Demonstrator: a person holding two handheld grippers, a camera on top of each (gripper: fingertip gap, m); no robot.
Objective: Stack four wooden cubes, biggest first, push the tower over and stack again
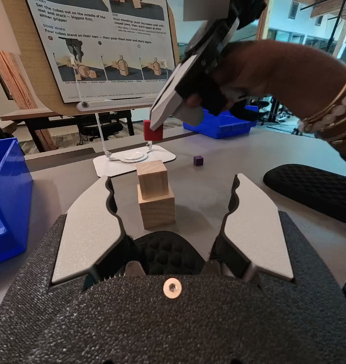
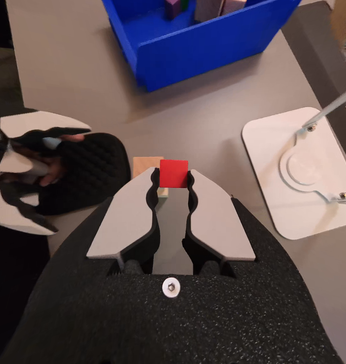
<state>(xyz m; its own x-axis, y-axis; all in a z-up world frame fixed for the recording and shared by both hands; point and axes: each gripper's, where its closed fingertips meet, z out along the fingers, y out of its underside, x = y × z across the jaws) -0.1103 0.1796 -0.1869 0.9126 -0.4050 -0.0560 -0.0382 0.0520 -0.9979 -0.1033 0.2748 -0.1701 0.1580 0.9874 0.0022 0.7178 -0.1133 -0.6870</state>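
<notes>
Red cube (image 2: 173, 173) clamped between right gripper (image 2: 173, 178) pads, held in air above wooden stack (image 1: 156, 194) mid-table (purple cube (image 1: 198, 160) nearer far edge). Left gripper (image 1: 173, 183) wide open, holding nothing. Best kept level, centred.

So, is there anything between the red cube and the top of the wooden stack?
Nothing visible. The right gripper holds the red cube in the air above the two stacked wooden cubes. The purple cube sits aside on the table.
</notes>
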